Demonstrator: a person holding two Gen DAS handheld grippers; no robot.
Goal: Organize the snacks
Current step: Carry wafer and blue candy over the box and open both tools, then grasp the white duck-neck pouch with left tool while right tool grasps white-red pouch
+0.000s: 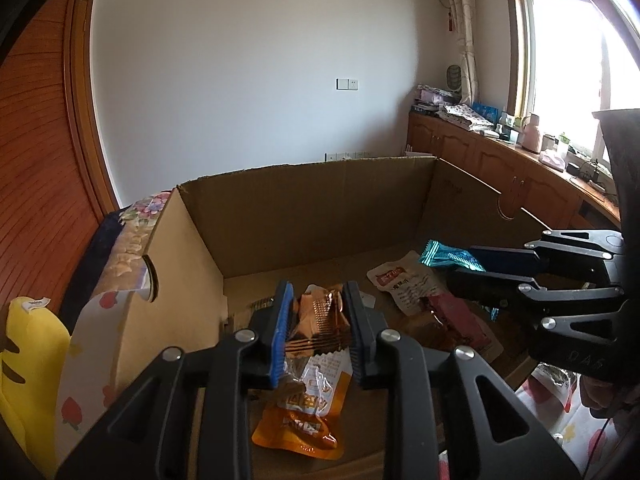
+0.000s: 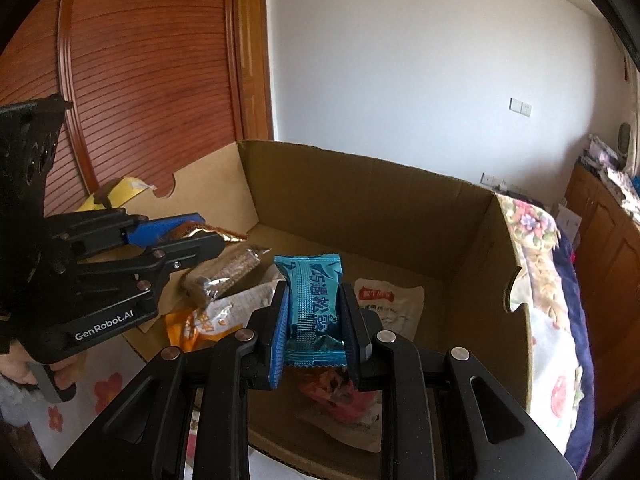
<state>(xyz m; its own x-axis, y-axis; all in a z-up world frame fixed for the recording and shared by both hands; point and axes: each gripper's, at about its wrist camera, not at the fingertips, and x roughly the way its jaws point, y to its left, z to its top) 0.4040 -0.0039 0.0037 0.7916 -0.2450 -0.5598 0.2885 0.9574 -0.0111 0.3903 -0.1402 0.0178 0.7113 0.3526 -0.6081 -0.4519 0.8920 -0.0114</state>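
An open cardboard box (image 1: 312, 208) (image 2: 360, 208) holds loose snack packets. Over the box's near left part, my left gripper (image 1: 316, 292) (image 2: 208, 232) is shut on a shiny copper-coloured snack packet (image 1: 320, 320) (image 2: 216, 236). My right gripper (image 2: 312, 292) (image 1: 464, 266) is shut on a teal snack packet (image 2: 314, 300) (image 1: 444, 256), held upright above the box floor. On the floor lie an orange pouch (image 1: 304, 420) (image 2: 200, 324), a white pouch with a red label (image 1: 404, 284) (image 2: 388, 304), a red packet (image 1: 460, 320) (image 2: 336, 392) and a clear packet of brown snack (image 2: 228, 272).
The box stands on a cloth with a red fruit print (image 1: 92, 320). A yellow plush toy (image 1: 28, 360) lies left of it and a floral blanket (image 2: 532, 232) behind. Wooden cabinets (image 1: 500, 160) with clutter run under the window; a slatted wooden door (image 2: 152, 80) stands at left.
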